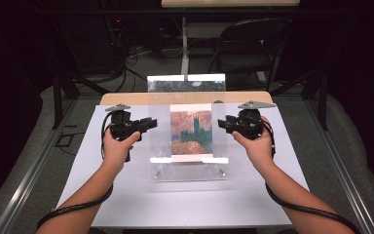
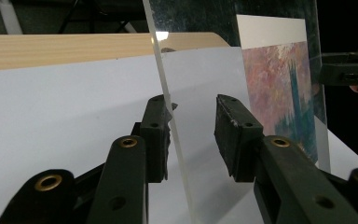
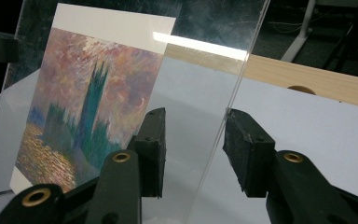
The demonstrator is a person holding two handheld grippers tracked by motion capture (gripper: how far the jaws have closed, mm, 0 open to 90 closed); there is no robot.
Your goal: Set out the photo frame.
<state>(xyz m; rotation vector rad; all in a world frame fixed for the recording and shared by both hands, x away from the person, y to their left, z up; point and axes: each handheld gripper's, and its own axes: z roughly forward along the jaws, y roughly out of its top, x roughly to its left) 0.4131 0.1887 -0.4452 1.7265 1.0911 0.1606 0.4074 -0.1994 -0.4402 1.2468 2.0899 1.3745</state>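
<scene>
- Two black two-jaw grippers are held at opposite side edges of a clear acrylic picture stand (image 1: 190, 134), which stands near the middle of the white table (image 1: 185, 204).
- The stand's left edge lies between the parted jaws of the left gripper (image 2: 193, 133); one pad is touching it or nearly so, the other is apart.
- The right edge runs between the right gripper (image 3: 193, 149) jaws, half wide, unclamped.
- A colourful painted print of a tower (image 1: 191, 132) is carried upright inside.
- No readable writing is seen.
</scene>
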